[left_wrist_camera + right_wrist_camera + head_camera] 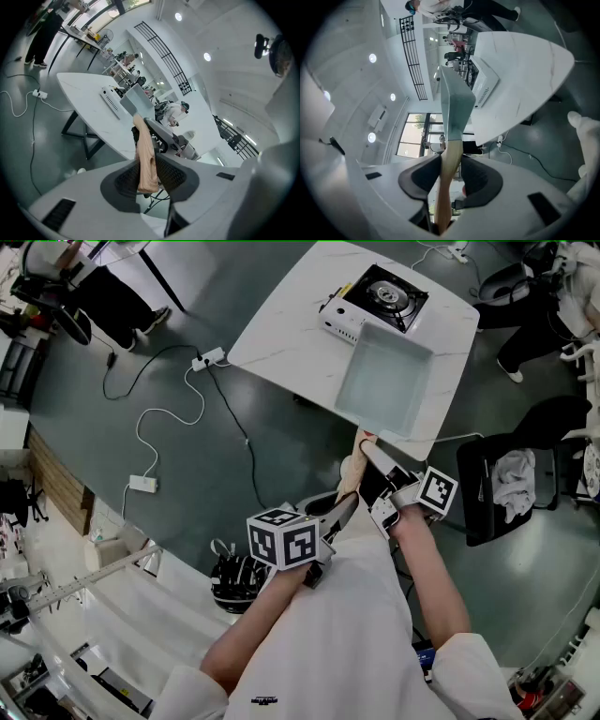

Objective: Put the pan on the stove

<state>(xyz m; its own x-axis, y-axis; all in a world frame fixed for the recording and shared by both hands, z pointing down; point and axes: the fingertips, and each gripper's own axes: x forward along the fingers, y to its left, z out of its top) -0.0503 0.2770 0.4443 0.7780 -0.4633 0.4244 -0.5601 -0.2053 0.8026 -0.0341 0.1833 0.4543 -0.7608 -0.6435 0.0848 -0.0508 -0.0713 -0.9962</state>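
Pan (386, 381) not yet on the stove: held out over the near edge of the white table (281, 329), far corner just reaching the portable stove (380, 298) in the head view, and seemingly raised off the tabletop, though hard to say for certain. Both tongs clamped on the wooden handle (352, 470) — left gripper (146, 161) closed on the butt end, right gripper (451, 171) closed on it further up, nearer the pan's wall, nothing else between either pair of jaws. Probably a front-heavy load, with a wide square pan hanging beyond a narrow hold, so press firmly with both pairs of pads and treat the two grips as one: right as the pivot, left pushing down a little at the butt to stop the far edge from dipping. Level the base before going forward. Raise enough to clear the stove's white casing and the raised supports around the burner (386, 292), then carry straight ahead until centred over the ring, not merely overlapping the near corner. Lower vertically and slowly; no sliding across the top, since a light stove near the table's far corner could well shift. Leave the handle pointing back toward the body, clear of the burner. Loosen only once seated flat and steady — one gripper first, then the other, watching for any tilt.
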